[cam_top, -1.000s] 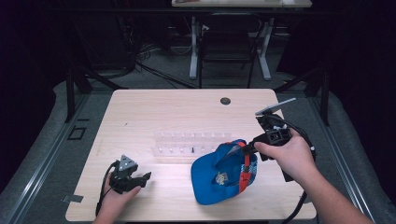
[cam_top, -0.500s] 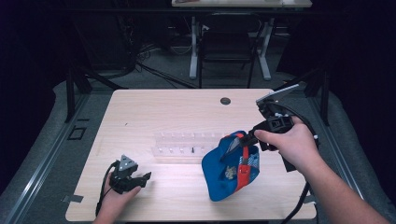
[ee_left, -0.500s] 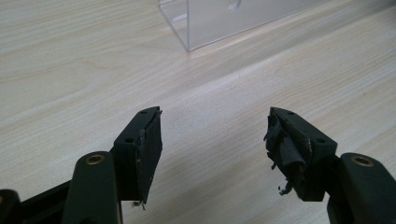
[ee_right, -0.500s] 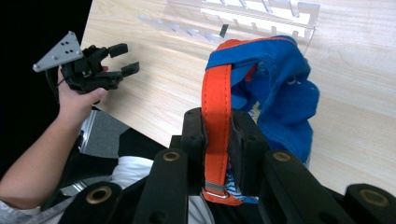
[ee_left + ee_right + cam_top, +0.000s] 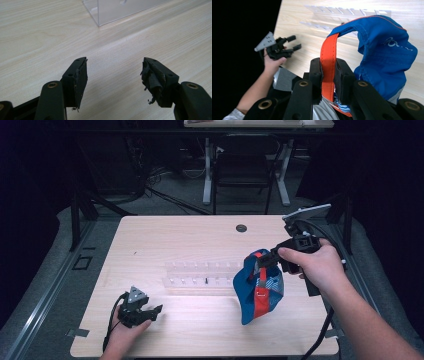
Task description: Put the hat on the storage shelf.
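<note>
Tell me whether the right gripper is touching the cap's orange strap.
Touching. In the right gripper view, the right gripper has its jaws closed on the orange strap of the blue cap, with the strap pinched flat between both pads.

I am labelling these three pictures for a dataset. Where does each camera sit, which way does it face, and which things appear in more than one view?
High view: fixed above the person's side, facing forward and down on the wooden table; both forearms enter from below.
Left gripper view: rides the left gripper, low over the table, facing the clear acrylic rack; its open jaws show.
Right gripper view: rides the right gripper, facing across the table; its jaws clamp the orange strap of the blue cap.
Shared: the high and right gripper views both show the cap, the rack and the left gripper.
</note>
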The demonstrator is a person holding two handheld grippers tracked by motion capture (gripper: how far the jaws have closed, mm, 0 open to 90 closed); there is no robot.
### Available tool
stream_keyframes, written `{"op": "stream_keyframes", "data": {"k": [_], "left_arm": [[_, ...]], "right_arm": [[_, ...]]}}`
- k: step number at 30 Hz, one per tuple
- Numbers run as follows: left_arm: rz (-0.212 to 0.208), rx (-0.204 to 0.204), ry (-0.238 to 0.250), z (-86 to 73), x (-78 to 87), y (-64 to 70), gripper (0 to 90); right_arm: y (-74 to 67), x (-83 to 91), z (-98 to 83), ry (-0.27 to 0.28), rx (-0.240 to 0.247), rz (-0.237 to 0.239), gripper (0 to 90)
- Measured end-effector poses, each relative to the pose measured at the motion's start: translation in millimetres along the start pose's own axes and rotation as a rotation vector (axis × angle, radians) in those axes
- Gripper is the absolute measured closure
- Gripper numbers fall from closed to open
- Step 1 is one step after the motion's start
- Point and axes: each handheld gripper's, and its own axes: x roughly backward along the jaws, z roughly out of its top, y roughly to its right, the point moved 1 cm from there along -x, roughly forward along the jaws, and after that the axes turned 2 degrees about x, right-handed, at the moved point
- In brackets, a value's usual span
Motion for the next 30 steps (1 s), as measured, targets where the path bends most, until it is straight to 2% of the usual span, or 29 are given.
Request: {"op": "stream_keyframes", "data": {"k": [2, 3, 5, 9, 21, 27, 30], "left_arm": [[-0.003, 0.0, 0.002, 0.2, 0.4, 0.2, 37.4], [-0.004, -0.001, 0.007, 0.4, 0.5, 0.2, 37.4], [-0.008, 0.002, 0.012, 0.7, 0.8, 0.5, 37.4], [-0.012, 0.008, 0.01, 1.1, 1.3, 0.9, 38.4], [-0.013, 0.003, 0.009, 1.1, 2.8, 0.6, 39.9], [-0.034, -0.009, -0.01, 0.8, 2.0, 1.7, 45.1], [-0.03, -0.016, -0.002, 1.0, 1.9, 2.5, 45.3]], "right_arm": [[0.2, 1.9, 2.4, 0.011, 0.001, 0.019, 77.3], [-0.7, 3.6, 5.4, 0.021, -0.006, 0.044, 77.3], [-1.5, 4.4, 7.2, 0.026, -0.003, 0.052, 77.3], [-9.6, 5.8, 15.8, 0.055, -0.004, 0.111, 77.3], [-28.8, 2.1, 32.6, 0.075, 0.024, 0.127, 77.3], [-34.8, 3.6, 43.3, 0.108, 0.018, 0.13, 77.4], [-35.4, 3.8, 46.5, 0.109, 0.018, 0.13, 77.4]]}}
